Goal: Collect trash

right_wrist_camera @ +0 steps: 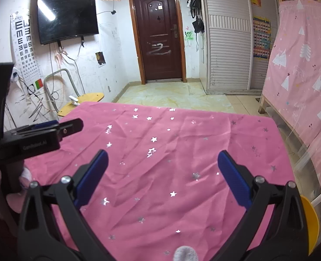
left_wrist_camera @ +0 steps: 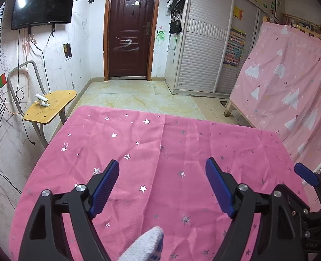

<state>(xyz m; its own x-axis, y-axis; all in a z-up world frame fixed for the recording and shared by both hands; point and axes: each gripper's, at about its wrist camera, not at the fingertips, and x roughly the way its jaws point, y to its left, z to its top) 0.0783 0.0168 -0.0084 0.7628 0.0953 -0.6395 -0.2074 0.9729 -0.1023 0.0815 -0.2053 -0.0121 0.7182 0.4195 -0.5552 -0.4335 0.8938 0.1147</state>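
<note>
A table under a pink star-printed cloth fills the lower half of both views. My left gripper hangs open above the near part of the cloth, with only fabric showing between its blue pads. My right gripper is open as well, over the same cloth, with nothing between its pads. In the right wrist view the left gripper shows side-on at the left edge. One blue finger of the right gripper shows at the right edge of the left wrist view. A gloved fingertip pokes in at the bottom.
A yellow container's rim peeks in beside the table's near right corner. A small yellow-topped stool with a white object stands left of the table by the wall. A pink-curtained bed frame runs along the right. Tiled floor leads to a dark door.
</note>
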